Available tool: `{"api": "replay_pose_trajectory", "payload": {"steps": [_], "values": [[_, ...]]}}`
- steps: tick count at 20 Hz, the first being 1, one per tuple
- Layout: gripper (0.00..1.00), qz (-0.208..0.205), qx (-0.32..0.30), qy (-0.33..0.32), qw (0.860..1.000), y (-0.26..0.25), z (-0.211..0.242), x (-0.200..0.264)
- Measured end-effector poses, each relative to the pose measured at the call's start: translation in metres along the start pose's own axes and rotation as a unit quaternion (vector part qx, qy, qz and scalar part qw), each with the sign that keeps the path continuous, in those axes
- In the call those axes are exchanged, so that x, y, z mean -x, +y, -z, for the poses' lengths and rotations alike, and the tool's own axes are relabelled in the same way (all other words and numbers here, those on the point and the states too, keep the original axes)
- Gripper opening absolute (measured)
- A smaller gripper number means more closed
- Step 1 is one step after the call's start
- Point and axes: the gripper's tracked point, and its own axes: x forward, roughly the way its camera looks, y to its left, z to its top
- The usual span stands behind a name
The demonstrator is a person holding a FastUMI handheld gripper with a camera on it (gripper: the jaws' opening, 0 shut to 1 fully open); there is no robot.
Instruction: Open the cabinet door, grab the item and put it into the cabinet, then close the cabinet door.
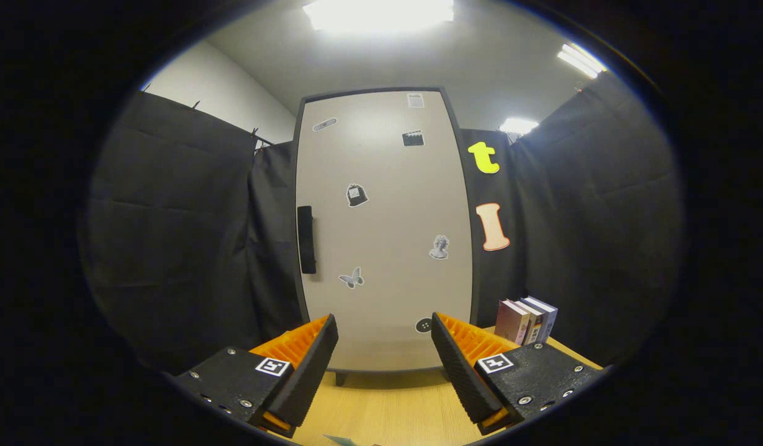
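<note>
A tall pale cabinet [384, 235] stands upright on the wooden table straight ahead of me, its door shut and dotted with small stickers. A dark vertical handle [306, 240] sits on the door's left edge at mid height. My gripper [384, 347] is open, its two fingers spread wide with nothing between them, pointing at the lower part of the door and still some way off from it. A small pale greenish object [341, 440] peeks in just below the fingers; I cannot tell what it is.
Several upright books [525, 320] stand on the wooden table [387, 402] to the right of the cabinet, beyond my right finger. Black cloth walls close in the booth on both sides.
</note>
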Motion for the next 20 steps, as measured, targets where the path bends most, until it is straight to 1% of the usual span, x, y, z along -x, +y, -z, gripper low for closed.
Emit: {"api": "replay_pose_trajectory", "payload": {"steps": [5,10,14,16,20], "values": [[0.94,-0.035,0.021,-0.014,0.999,0.028,-0.022,-0.041],[0.94,-0.065,0.009,-0.025,0.998,0.057,-0.038,-0.078],[0.94,-0.081,0.016,-0.034,0.996,0.076,-0.052,-0.106],[0.94,-0.089,0.015,-0.026,0.996,0.085,-0.052,-0.122],[0.94,-0.088,0.017,-0.005,0.996,0.095,-0.046,-0.154]]}}
